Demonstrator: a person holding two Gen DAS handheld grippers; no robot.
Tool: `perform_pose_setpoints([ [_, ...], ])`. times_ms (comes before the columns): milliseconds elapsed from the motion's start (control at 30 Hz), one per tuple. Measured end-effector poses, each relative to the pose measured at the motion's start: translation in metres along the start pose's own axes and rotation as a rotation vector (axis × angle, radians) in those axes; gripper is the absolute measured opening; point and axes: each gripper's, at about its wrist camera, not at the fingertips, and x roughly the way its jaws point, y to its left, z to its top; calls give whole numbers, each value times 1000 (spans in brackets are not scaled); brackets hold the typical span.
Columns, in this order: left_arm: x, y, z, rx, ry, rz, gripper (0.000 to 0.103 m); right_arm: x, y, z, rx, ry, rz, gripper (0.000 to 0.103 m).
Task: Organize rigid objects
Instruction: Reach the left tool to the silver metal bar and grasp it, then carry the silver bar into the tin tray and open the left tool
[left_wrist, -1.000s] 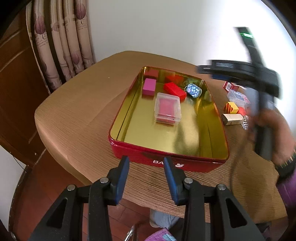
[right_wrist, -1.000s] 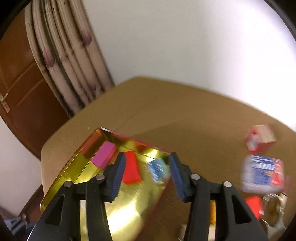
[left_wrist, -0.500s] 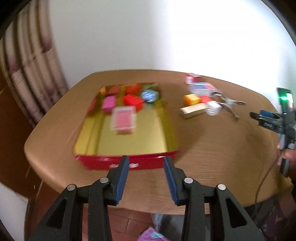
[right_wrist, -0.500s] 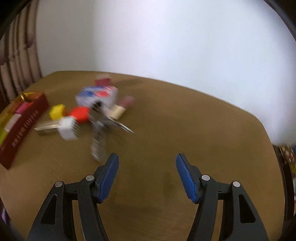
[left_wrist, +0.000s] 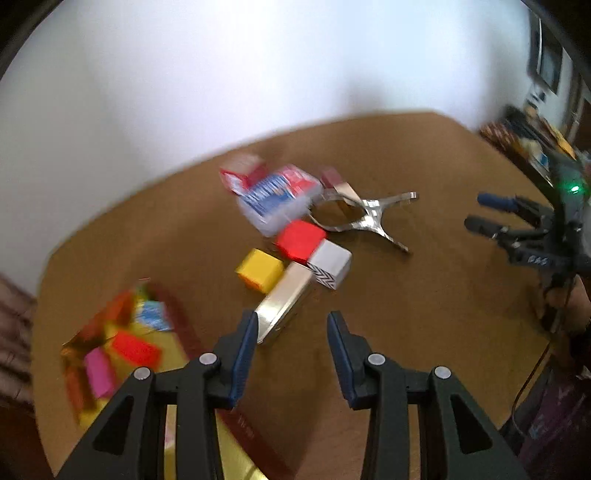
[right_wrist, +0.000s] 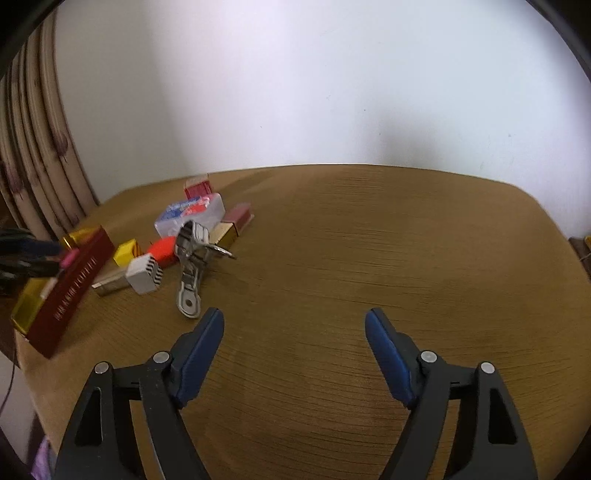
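Left gripper over the tabletop, jaws narrow, nothing between the pads; bare wood shows in the gap. Right gripper low over the open part of the tabletop, jaws wide and opening, nothing between them.

Landmark: gold bar-shaped box, lying flat just ahead of the left gripper's left finger.
- Yellow cube: touching the gold box's far left side.
- White cube with a black chevron face: against the far right end of the gold box.
- Red cube: just beyond the gold box, touching the white cube.
- Clear plastic case with blue and red print: farther back, behind the red cube; blurred.
- Small red-and-white box: beyond the clear case, nearest the wall.
- Metal tongs-like tool: right of the red cube, arms splayed on the wood.
- Red tin with gold inside: left of the gold box, holding a pink block, a red block and a blue-printed piece; blurred.
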Motion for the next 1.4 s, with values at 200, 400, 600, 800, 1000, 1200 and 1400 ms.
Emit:
perform_pose_setpoints([
  [200, 52, 10, 21, 3, 164, -34, 39, -1, 1, 1, 2, -12, 48, 77],
  [400, 70, 31, 33, -52, 187, -25, 39, 1, -3, 1, 25, 0, 89, 78],
  [600, 94, 27, 32, 22, 258, -46, 40, 3, -3, -1, 28, 10, 97, 80],
  [800, 103, 28, 36, -1, 247, -78, 29, 8, -3, -3, 33, 39, 97, 83],
  [1000, 84, 8, 19, -54, 188, 4, 29, 9, -3, -3, 35, 44, 95, 83],
  [1200, 34, -10, -4, -224, 74, 67, 29, 10, -4, -2, 36, 47, 91, 83],
  [1400, -29, -7, -39, -407, -11, 117, 29, 11, -3, -3, 33, 50, 78, 83],
])
